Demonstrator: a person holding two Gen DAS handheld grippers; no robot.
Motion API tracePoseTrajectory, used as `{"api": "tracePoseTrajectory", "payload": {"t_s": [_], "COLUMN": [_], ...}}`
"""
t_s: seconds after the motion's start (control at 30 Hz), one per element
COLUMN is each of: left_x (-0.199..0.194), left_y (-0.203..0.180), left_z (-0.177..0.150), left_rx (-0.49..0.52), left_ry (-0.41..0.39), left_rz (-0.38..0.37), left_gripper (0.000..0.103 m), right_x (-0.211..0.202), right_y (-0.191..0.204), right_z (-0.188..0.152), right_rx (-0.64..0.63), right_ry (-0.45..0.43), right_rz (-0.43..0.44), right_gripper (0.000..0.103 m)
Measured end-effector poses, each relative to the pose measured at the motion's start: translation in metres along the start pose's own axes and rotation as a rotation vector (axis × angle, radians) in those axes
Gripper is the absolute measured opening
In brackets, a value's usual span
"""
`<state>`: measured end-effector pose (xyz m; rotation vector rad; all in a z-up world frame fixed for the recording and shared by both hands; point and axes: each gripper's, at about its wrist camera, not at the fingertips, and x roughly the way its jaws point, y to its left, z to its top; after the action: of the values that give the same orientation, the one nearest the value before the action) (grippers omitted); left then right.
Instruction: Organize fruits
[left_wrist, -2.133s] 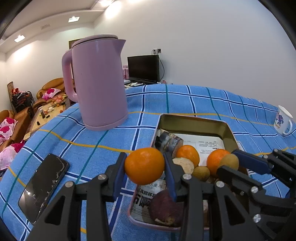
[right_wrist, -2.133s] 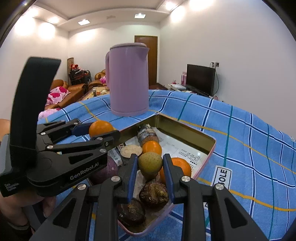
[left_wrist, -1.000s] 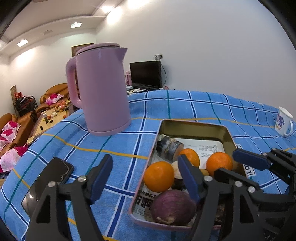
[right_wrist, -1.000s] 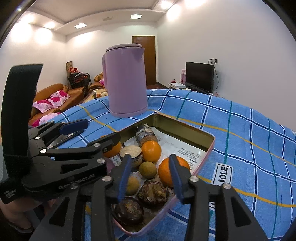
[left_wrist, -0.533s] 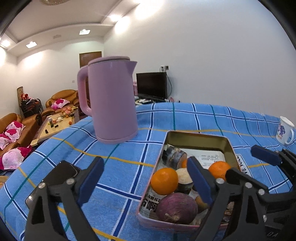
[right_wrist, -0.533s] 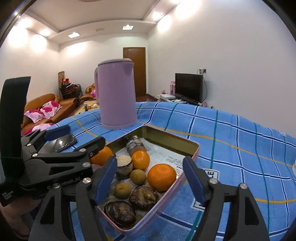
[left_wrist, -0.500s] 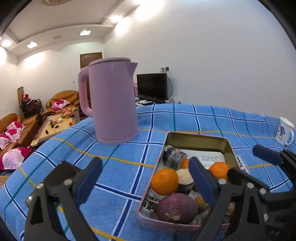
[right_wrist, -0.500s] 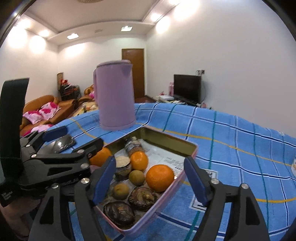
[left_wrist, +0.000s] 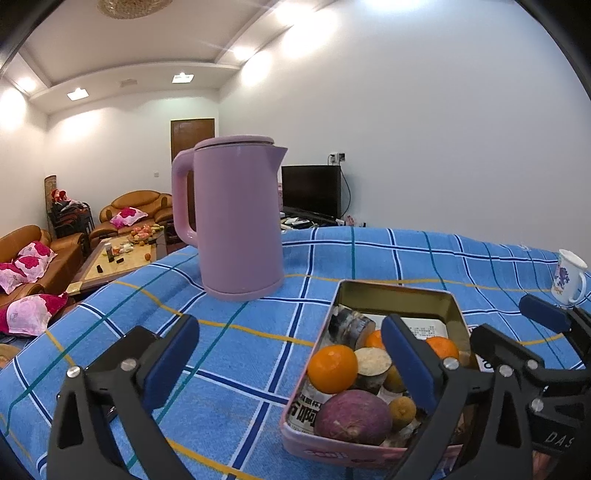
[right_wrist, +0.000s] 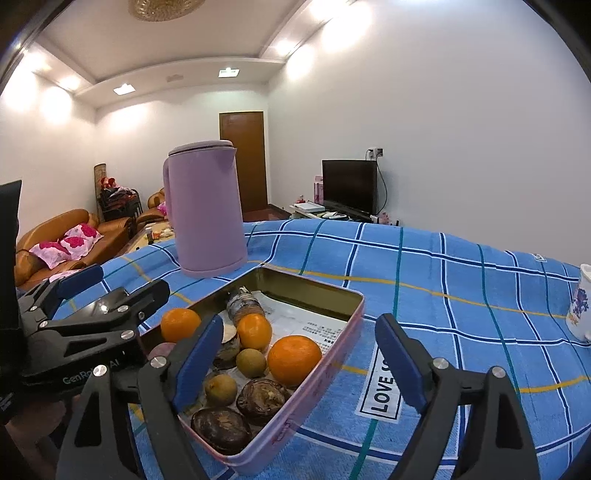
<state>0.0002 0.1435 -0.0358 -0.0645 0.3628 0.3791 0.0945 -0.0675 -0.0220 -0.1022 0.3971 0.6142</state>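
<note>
Left gripper, right gripper: jaws just opened wide, nothing held; fruit deposited in tin; step: release done; next, presumably locating remaining fruit.

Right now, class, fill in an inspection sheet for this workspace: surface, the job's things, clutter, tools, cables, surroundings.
Surface: blue checked tablecloth, lying flat.
Job's things: pink tin tray lined with printed paper, holding three oranges, small brownish fruits, dark wrinkled fruits and a purple round vegetable.
Clutter: pink kettle upright behind the tray; white mug at the right; phone on the cloth.
Tools: left tool and right tool have just been opening; both open, nothing between the pads.
Cables: one hangs from a wall socket behind the television.
Surroundings: sofas, coffee table, door.
</note>
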Motion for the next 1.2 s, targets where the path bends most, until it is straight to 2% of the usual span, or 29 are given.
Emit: {"api": "tracePoseTrajectory", "payload": {"t_s": [1.2], "left_x": [-0.0038], "left_y": [0.0019], "left_z": [-0.0004], "left_rx": [-0.006], "left_ry": [-0.006], "left_rz": [0.006], "left_gripper": [0.103], "right_x": [-0.0041], "right_y": [-0.0022], "right_z": [-0.0012], "right_rx": [0.006], "right_ry": [-0.011], "right_rz": [-0.01], "right_gripper": [0.087]}}
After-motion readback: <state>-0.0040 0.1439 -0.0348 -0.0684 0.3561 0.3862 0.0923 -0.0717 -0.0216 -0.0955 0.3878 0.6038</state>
